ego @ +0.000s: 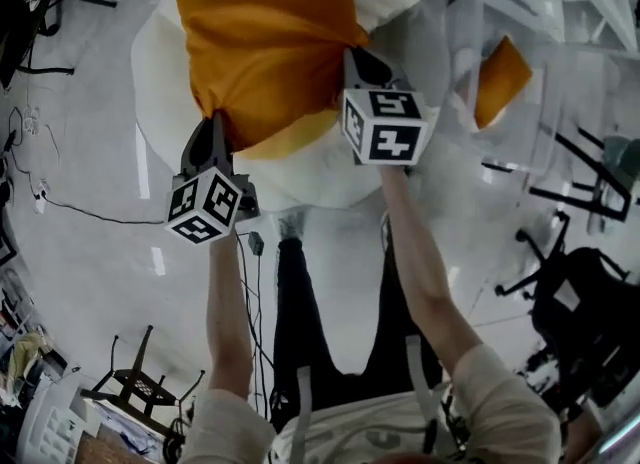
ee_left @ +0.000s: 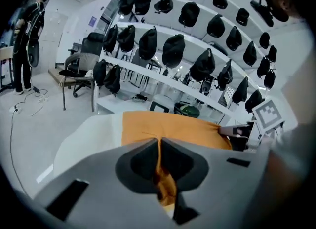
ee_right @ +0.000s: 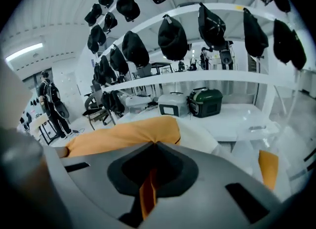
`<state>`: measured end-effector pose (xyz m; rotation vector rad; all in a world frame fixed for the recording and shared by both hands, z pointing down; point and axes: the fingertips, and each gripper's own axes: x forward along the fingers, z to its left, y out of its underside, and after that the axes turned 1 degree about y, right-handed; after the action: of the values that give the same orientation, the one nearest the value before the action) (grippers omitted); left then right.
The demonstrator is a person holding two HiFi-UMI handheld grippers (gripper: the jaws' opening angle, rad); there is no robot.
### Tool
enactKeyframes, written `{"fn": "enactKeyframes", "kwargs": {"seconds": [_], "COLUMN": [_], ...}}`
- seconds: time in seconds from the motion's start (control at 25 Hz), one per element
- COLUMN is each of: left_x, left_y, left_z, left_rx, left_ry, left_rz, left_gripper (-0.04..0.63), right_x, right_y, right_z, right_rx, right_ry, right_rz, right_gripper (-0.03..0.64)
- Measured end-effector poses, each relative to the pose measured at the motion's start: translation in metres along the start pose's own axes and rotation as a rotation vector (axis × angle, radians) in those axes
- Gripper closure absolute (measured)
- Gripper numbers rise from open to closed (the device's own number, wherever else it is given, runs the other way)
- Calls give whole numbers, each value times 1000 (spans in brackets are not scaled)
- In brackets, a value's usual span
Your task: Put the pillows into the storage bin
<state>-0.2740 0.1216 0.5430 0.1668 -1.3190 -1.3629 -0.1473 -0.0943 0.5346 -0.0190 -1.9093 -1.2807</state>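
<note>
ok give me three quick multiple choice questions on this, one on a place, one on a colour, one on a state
1. In the head view, where does the right gripper grip the pillow?
A. at its middle
B. at its top left corner
C. at its right edge

2. What colour is the cloth between the jaws?
A. orange
B. green
C. black

3. The left gripper is:
A. open and empty
B. shut on the pillow
C. shut on nothing

Answers:
1 C, its tips meet the pillow's right edge.
2 A, orange cloth shows between both pairs of jaws.
3 B, its jaws pinch a fold of the orange cloth.
</note>
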Motion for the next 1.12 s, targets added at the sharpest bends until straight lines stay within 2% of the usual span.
{"fn": "enactKeyframes", "kwargs": {"seconds": [0.2, 0.32, 0.48, 0.64, 0.76, 0.88, 1.12], "left_x": [-17, -23, -17, -8, 0, 7, 20], "left_y": [-25, -54, -98, -131, -131, -112, -70], "left_z": [-90, -137, -209, -302, -372, -430, -547], "left_rx": [-5, 16, 80, 202, 240, 256, 292], "left_ry": [41, 86, 193, 298, 378, 465, 620], "left_rz": [-129, -208, -279, -346, -337, -290, -220], "left_gripper": [572, 572, 572, 572, 572, 572, 572], "right_x": [-34, -66, -122, -174, -206, -245, -314], "right_y": [-62, -101, -151, -179, -175, -162, -132], "right_z": [-55, -85, -141, -220, -285, -340, -449], "right_rx": [-117, -135, -86, -6, 21, 27, 53], "right_ry": [25, 43, 101, 172, 265, 361, 498], "right_rz": [-86, -178, -312, -396, -407, -420, -437], "right_gripper": [606, 606, 606, 606, 606, 606, 606]}}
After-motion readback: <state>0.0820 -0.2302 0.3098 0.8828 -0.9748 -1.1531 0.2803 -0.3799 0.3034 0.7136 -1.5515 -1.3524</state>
